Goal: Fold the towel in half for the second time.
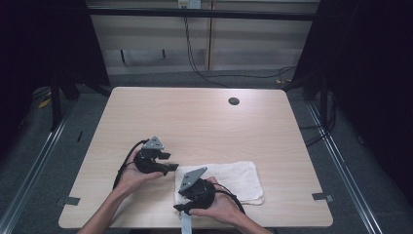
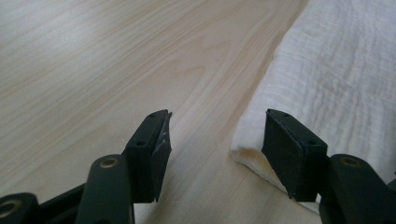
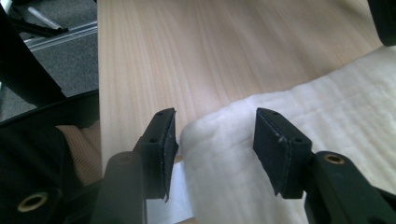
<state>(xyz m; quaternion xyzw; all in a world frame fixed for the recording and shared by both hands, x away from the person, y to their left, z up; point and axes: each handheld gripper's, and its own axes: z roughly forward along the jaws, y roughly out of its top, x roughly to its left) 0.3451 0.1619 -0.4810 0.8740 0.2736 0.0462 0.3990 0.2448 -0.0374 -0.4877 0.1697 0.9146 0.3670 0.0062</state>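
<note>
Wooden table [image 1: 204,122] bears white towel [image 1: 234,178]; both hand-held grippers' jaws apart, clamping nothing.

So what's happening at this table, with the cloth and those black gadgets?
A person holds a black two-jaw gripper in each hand over a light wooden table. A folded white cloth towel lies flat near the front edge. The left gripper sits at the towel's left edge, jaws open, one pad over bare wood and the other at the towel's corner. The right gripper is at the towel's near corner, jaws open with the cloth's edge between them. Neither has pinched the towel yet.
</note>
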